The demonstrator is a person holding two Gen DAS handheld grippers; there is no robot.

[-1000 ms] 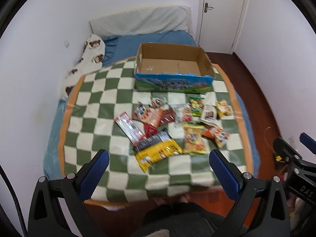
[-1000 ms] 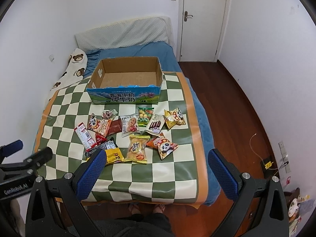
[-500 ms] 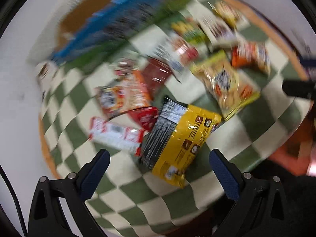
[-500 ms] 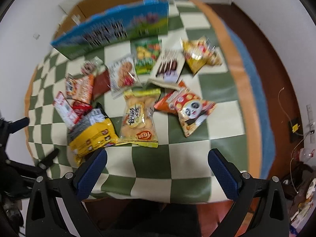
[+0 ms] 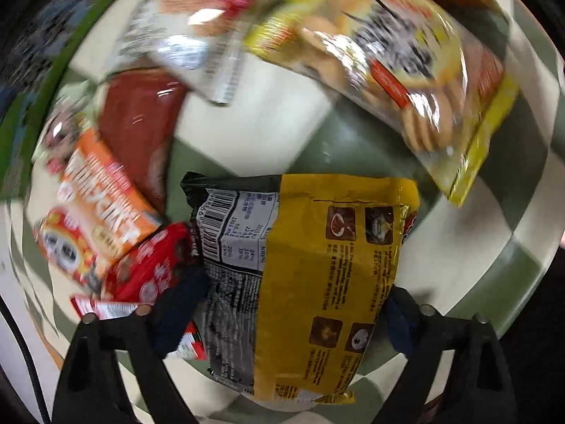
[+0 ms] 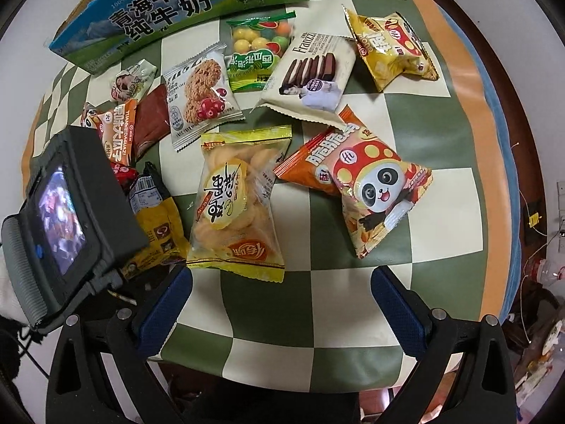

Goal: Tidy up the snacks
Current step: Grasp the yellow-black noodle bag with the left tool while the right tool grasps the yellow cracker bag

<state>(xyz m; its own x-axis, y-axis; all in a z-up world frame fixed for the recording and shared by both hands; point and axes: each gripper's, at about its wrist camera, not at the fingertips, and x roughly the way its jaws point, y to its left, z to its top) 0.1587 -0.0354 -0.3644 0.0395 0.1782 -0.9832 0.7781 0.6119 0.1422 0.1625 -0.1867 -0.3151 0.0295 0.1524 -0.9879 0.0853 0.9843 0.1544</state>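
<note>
Yellow noodle packet (image 5: 317, 275) lies between the left gripper's (image 5: 282, 318) closing fingers, contact unclear; the right gripper (image 6: 279, 304) hangs wide open, empty.

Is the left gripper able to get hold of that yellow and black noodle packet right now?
Probably yes. The left gripper is right over the yellow and black packet, a finger on each long side, jaws just closing in. Nothing lies on top; a red packet crowds one finger.
</note>
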